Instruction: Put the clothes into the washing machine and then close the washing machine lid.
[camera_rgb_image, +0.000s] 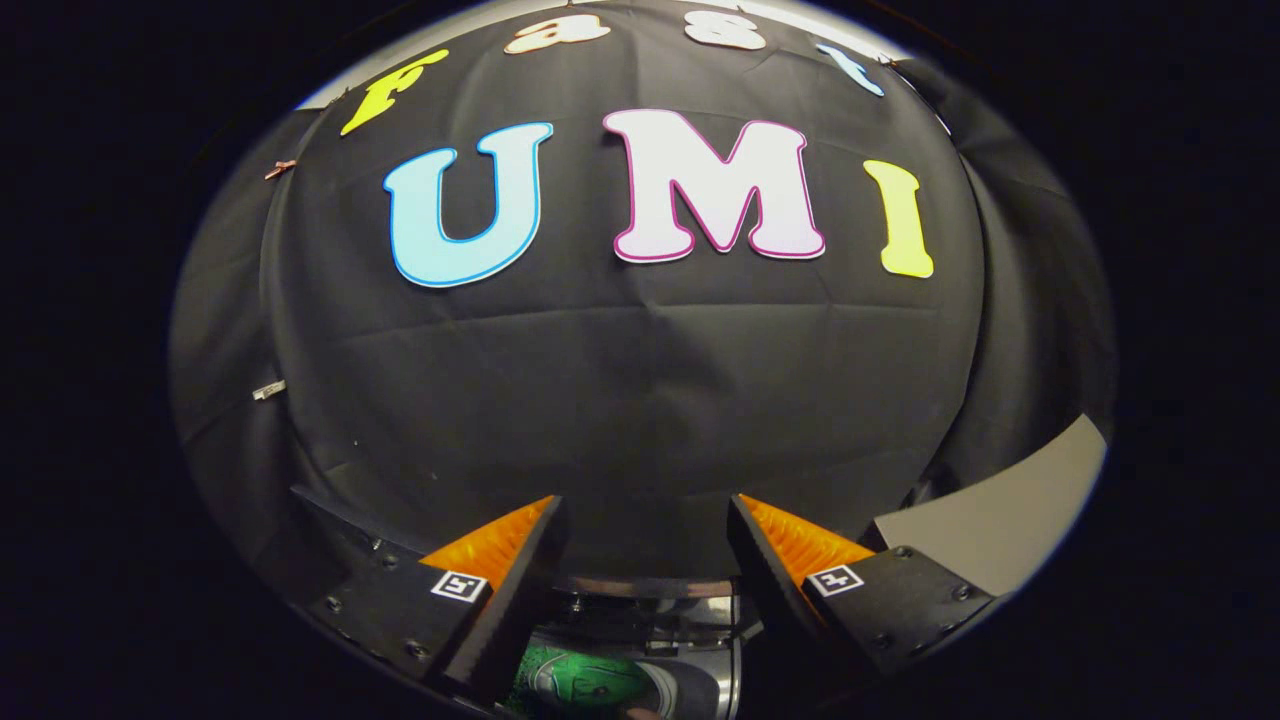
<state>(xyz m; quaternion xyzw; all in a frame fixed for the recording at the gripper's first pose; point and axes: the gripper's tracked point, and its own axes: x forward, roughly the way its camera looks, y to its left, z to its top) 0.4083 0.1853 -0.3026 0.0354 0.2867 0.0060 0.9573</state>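
The tongs (648, 545) stand wide open at the lower middle of the frame, their two wedge-shaped fingers (500, 560) spread well apart with ribbed inner pads, holding nothing. They point level and straight at the booth's wall (640, 400), a black cloth with soft horizontal creases that spans the frame's middle. Low between the fingers, at the bottom of the frame, lies part of the washing machine (650, 620), a dark rim with shiny metal below; a green patterned thing (585, 680) shows there, too cut off to name. At lower right, a pale flat surface (1010, 510) curves past the cloth.
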